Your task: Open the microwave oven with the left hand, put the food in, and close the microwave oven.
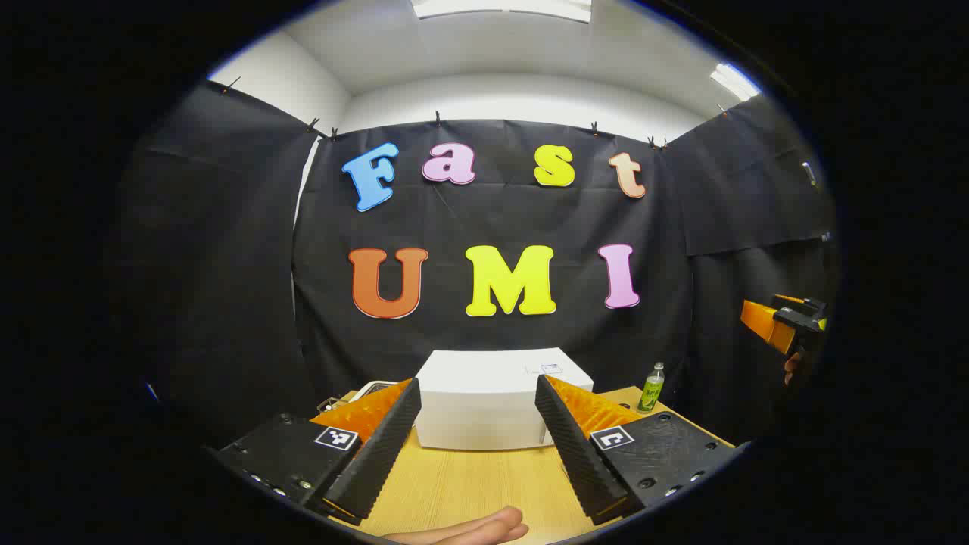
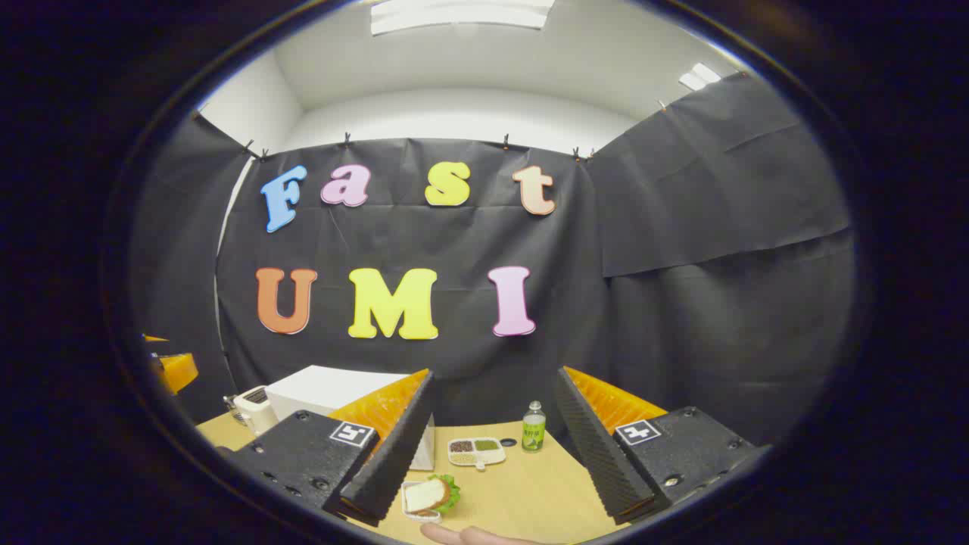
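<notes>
In the left gripper view, the left gripper (image 1: 478, 443) is held level above the pale wood-grain worktop (image 1: 462, 484), its two ridged fingers (image 1: 382, 446) spread wide with nothing between them. Straight ahead, framed by them, stands the microwave oven (image 1: 492, 401), a smooth white box. A small green bottle (image 1: 651, 387) stands to its right, fingertips of a hand (image 1: 473, 530) show at the bottom edge, and the other gripper (image 1: 780, 322) hangs far right. In the right gripper view, the right gripper (image 2: 484, 454) is likewise released, fingers apart and empty. Here the microwave oven (image 2: 325, 390) sits to the left, a white toaster-like appliance (image 2: 253, 409) beside it. Near the left finger lies the food (image 2: 430, 496), a sandwich with lettuce in a small tray. Farther back sit a sectioned white dish (image 2: 475, 451) and the bottle (image 2: 534, 429).
</notes>
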### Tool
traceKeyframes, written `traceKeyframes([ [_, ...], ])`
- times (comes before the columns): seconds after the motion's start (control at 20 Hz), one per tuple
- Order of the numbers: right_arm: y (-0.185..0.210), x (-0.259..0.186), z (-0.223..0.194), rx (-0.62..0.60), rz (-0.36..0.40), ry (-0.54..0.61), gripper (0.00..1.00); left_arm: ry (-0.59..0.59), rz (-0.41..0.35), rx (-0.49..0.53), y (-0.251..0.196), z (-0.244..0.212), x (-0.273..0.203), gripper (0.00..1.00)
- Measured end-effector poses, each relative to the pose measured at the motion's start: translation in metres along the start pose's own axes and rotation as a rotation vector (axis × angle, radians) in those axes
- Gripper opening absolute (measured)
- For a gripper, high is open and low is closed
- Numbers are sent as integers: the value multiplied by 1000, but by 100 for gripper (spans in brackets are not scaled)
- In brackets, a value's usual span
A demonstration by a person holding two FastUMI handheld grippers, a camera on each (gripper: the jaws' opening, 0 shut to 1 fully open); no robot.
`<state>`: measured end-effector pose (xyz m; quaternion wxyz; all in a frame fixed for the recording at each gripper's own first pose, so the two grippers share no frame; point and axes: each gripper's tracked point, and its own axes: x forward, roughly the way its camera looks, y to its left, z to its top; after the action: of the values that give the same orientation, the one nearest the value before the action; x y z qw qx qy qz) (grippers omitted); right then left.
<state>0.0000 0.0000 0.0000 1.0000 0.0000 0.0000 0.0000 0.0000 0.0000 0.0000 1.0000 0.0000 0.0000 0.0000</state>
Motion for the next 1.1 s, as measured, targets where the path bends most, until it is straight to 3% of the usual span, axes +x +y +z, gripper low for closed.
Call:
traceKeyframes([
  [0.05,-2,1,-1,-4,-1,4,92,-8,-1,-1,1,2,-1,95],
  [0.1,-5,2,0,-4,-2,3,100,-11,-1,-2,1,3,-1,95],
  [0.45,-9,1,-2,4,8,3,100,-1,-11,-22,0,3,-8,95],
  [0.5,-9,0,-1,4,12,1,92,0,-15,-31,-1,3,-7,95],
  [0.55,-9,-1,-1,4,15,-3,100,-6,-22,-36,-1,4,-7,95],
  [0.65,-9,-1,2,0,20,-13,100,-22,-19,-36,4,8,-3,95],
  [0.8,-11,-1,8,7,21,-48,100,-48,-31,-51,2,13,8,95],
  [0.85,-13,0,6,9,18,-50,92,-51,-38,-58,0,13,12,95],
  [1.1,-16,4,1,12,25,-41,92,-38,-48,-97,-12,10,48,95],
])
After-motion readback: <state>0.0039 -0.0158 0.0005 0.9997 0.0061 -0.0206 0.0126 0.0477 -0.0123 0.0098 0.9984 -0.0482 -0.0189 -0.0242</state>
